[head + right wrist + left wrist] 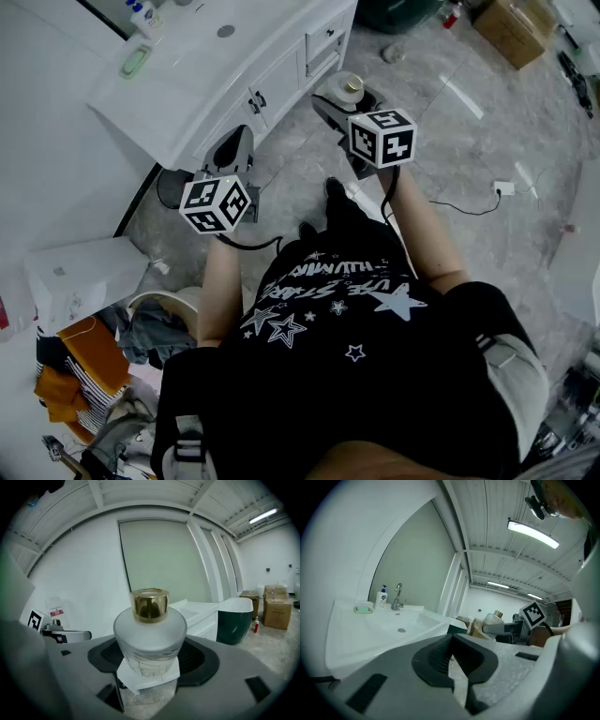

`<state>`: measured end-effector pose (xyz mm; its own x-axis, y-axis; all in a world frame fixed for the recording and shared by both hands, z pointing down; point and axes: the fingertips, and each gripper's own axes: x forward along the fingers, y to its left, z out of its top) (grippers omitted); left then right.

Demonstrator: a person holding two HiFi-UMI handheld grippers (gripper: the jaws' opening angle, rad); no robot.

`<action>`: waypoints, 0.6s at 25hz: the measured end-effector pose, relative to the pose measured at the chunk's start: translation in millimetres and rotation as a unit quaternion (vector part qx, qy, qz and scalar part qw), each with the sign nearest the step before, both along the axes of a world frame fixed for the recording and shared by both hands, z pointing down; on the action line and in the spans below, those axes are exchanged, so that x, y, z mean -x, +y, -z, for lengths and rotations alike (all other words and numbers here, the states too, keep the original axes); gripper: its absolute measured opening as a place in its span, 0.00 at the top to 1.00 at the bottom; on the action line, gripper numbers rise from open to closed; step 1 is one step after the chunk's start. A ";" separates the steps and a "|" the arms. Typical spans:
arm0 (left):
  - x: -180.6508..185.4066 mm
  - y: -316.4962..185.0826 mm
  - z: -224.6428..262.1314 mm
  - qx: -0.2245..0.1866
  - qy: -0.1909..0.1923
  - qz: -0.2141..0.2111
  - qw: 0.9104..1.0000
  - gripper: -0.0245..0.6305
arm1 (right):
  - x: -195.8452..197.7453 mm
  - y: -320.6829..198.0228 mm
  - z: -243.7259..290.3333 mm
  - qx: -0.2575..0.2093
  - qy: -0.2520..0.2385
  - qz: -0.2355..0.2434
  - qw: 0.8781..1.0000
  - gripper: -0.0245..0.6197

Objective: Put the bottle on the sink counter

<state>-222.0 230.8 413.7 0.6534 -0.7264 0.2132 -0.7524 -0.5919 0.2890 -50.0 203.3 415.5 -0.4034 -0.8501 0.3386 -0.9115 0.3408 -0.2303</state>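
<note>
The person stands on the grey stone floor [469, 141] with a hand-held gripper in each hand, both raised toward the white vanity at the far left.

The right hand-held gripper [349, 94] is grasping the bottle [150, 634]. Its jaws stand wide, with the dark pads against either side of the frosted glass body, and the gold cap [149, 604] points up. A white square piece [149, 677] sits under the bottle's base, between the jaws. The bottle is upright and up in the air over the floor. It is just right of the vanity's cabinet doors [272, 89] and not on the worktop [192, 94].

The left hand-held gripper [236, 141] is clenched on nothing, its two dark pads meeting at the tips. It hangs close to the near edge of the worktop, left of the other gripper and well apart from the bottle.

At the far-left end of the worktop, a green soap dish [136, 61] lies just beside a white soap dispenser [145, 16]. The tap [397, 597] is to their right, behind the basin [401, 625]. Beyond the vanity's right end stand a dark green tub [236, 613] and some cardboard boxes [276, 606]. A thin cable [459, 206] trails over the floor at the right.
</note>
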 end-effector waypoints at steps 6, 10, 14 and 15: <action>-1.7 -0.5 4.2 -0.007 -0.002 -0.005 1.000 0.95 | 1.9 2.2 -0.1 0.000 0.004 0.002 1.000 0.47; -4.3 -0.2 5.3 -0.007 -0.002 -0.009 1.000 0.95 | 2.5 3.5 1.5 -0.001 0.001 0.004 1.000 0.47; -10.0 4.2 6.3 -0.009 -0.001 -0.013 1.000 0.95 | -1.0 6.2 4.1 -0.005 0.002 0.005 1.000 0.47; -10.9 5.5 5.7 -0.009 -0.002 -0.014 1.000 0.95 | -1.9 6.7 3.9 -0.005 0.002 0.004 1.000 0.47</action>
<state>-211.1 236.3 408.0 0.6727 -0.7116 0.2030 -0.7365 -0.6176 0.2758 -48.1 210.0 411.6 -0.4088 -0.8500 0.3323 -0.9096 0.3500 -0.2238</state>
